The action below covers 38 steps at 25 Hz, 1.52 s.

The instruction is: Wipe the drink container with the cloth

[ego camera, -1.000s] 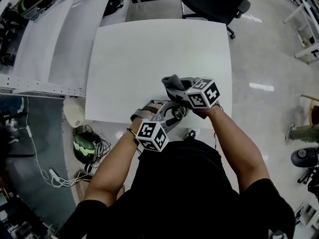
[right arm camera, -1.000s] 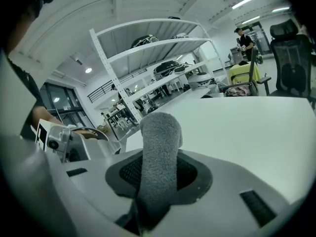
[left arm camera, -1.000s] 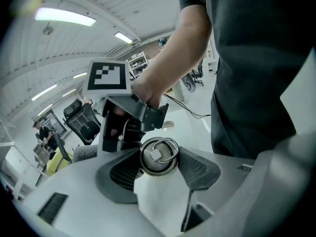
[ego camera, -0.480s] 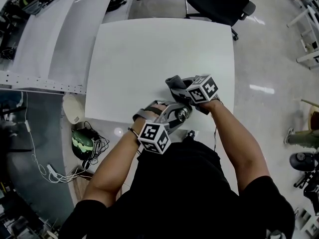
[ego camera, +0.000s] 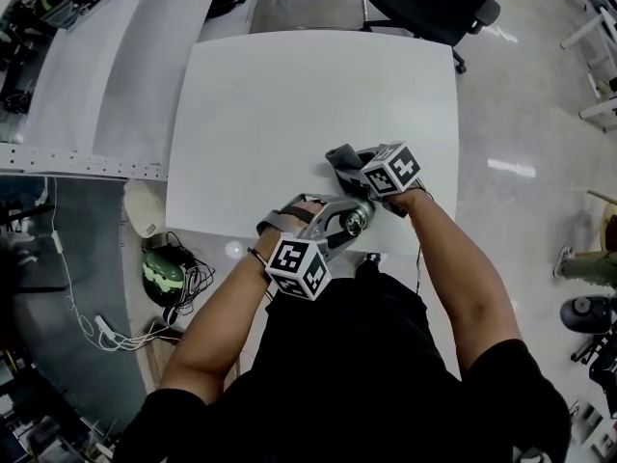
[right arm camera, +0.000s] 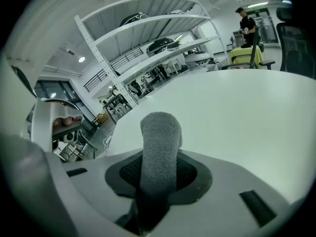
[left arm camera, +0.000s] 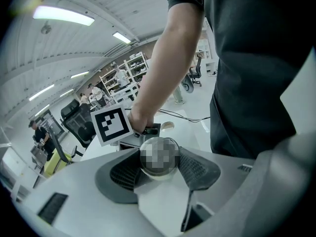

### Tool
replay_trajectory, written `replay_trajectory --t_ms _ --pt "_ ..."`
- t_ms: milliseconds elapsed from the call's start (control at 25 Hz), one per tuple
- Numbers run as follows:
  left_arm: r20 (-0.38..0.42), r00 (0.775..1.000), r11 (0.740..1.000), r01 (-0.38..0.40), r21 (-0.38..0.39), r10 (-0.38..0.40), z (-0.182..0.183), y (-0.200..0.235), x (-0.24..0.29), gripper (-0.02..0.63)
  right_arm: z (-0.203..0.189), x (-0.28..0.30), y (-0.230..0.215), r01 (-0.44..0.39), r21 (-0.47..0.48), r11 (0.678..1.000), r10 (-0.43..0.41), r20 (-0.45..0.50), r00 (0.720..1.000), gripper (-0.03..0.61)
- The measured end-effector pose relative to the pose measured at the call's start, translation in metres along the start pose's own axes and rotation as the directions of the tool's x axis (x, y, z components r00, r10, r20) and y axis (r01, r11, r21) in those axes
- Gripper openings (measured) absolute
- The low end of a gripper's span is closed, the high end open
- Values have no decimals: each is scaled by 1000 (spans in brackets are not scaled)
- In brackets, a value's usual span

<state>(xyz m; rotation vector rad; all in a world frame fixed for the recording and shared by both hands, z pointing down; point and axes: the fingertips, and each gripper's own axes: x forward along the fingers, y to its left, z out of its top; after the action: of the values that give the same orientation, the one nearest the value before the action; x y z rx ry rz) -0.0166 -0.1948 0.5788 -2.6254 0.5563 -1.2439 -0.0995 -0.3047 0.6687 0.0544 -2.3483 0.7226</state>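
Above the near edge of the white surface (ego camera: 289, 114), the left hand-held gripper (ego camera: 339, 222) pinches the metal drink container (left arm camera: 159, 156); its own view shows both pads pressed on the rounded end. The right hand-held gripper (right arm camera: 159, 174) view shows its jaws clamping the grey cloth (right arm camera: 160, 142). Only the head view shows the cloth just beside the container.

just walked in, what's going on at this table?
A person works over the white table with a gripper in each hand. The left gripper is shut on a shiny metal drink container, held near the table's front edge. The right gripper is shut on a grey cloth. The cloth is close to the container but doesn't appear to touch it.
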Motion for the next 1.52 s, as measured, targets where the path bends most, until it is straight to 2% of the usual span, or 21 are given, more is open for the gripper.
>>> replay_trajectory --t_ms 120,240,360,520,640,840,960,1120,1280,1400,1520 --pt "3 1000 1000 4 1 -4 0 0 1 253 0 2 0 9 -22 1000 -9 -5 1000 112" --pt "6 1000 1000 6 -8 -6 -1 2 1 253 5 -5 -4 49 3 999 -49 19 999 112" --pt "10 1000 1000 7 -21 -7 -2 3 1 253 17 -20 -9 96 56 994 -101 91 991 112" --pt "15 1000 999 13 -30 -13 -2 5 4 253 34 -45 -8 125 98 987 -141 181 973 112" --pt "12 1000 998 16 -66 -15 -2 10 7 253 44 -70 0 134 125 983 -162 250 955 112" --pt "22 1000 993 20 -113 -18 0 16 12 253 46 -112 20 159 156 975 -205 354 913 112" --pt "15 1000 989 20 -146 -18 3 20 18 253 31 -137 29 214 168 962 -265 394 880 112" --pt "8 1000 983 22 -183 -21 8 25 26 253 5 -172 32 302 246 921 -384 438 813 112" --pt "14 999 981 33 -191 -31 10 26 31 253 -4 -202 47 353 289 890 -454 480 751 112" --pt "25 998 977 55 -204 -51 10 27 30 254 -2 -218 62 347 314 884 -466 518 718 112" --pt "31 996 971 90 -221 -85 9 24 30 255 -2 -222 74 317 338 886 -458 536 709 112"
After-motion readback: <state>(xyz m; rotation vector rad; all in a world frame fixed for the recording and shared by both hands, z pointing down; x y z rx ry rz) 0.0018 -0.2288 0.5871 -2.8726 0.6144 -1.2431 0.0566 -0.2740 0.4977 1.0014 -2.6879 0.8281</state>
